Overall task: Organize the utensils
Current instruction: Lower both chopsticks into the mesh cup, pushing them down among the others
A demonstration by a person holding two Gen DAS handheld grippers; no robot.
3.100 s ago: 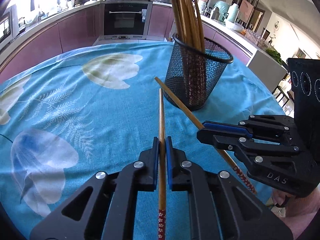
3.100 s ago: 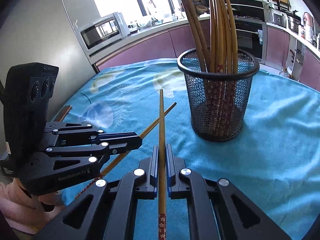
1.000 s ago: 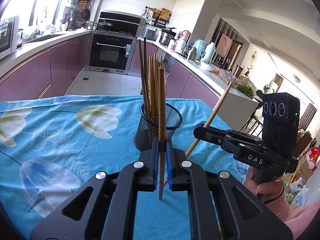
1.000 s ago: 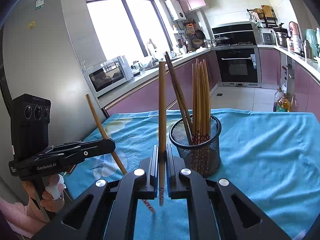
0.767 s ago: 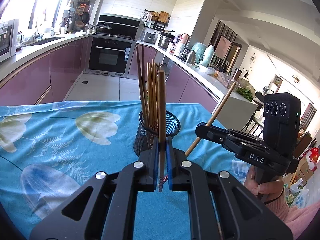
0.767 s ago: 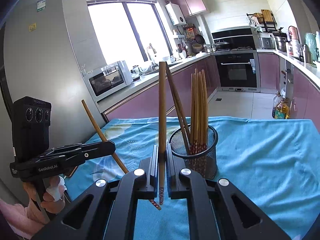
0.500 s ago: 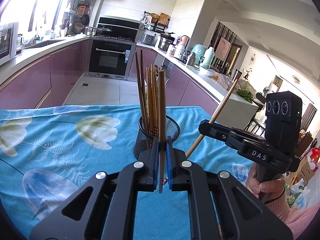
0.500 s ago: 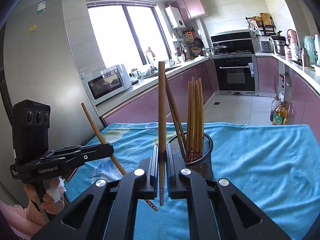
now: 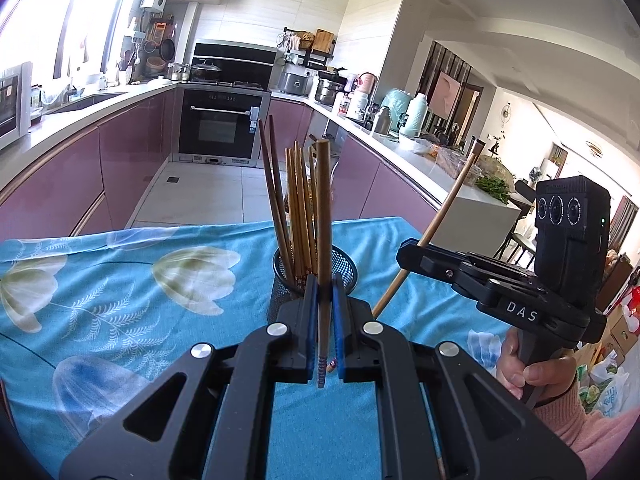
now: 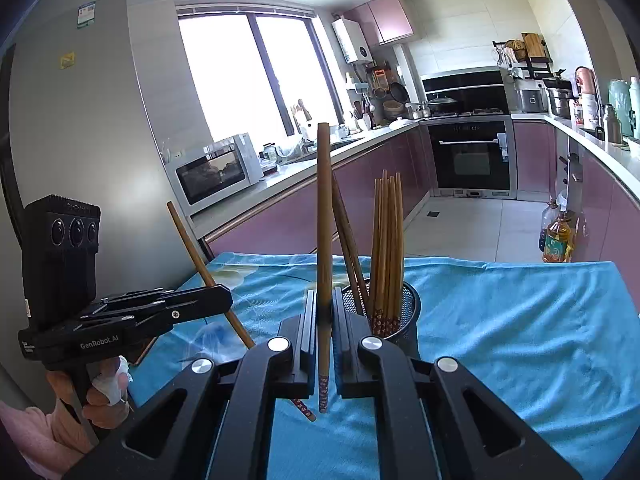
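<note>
My left gripper (image 9: 323, 304) is shut on a wooden chopstick (image 9: 323, 216) and holds it upright above the table, near a black mesh holder (image 9: 344, 268) with several chopsticks in it. My right gripper (image 10: 322, 312) is shut on another upright chopstick (image 10: 324, 216), just left of the same holder (image 10: 408, 312). Each gripper shows in the other's view: the right gripper (image 9: 408, 258) with its tilted chopstick (image 9: 444, 208), the left gripper (image 10: 220, 300) with its tilted chopstick (image 10: 192, 248).
The table has a blue floral cloth (image 9: 120, 300) that also shows in the right wrist view (image 10: 520, 340). Purple kitchen cabinets (image 9: 80, 176), an oven (image 10: 468, 156) and a microwave (image 10: 216, 172) stand beyond it. The table's far edge lies just behind the holder.
Both grippers lifted their chopsticks off the cloth and tilted them upright. Over the last second they rose a little more, so the holder sits lower and smaller in both views.
</note>
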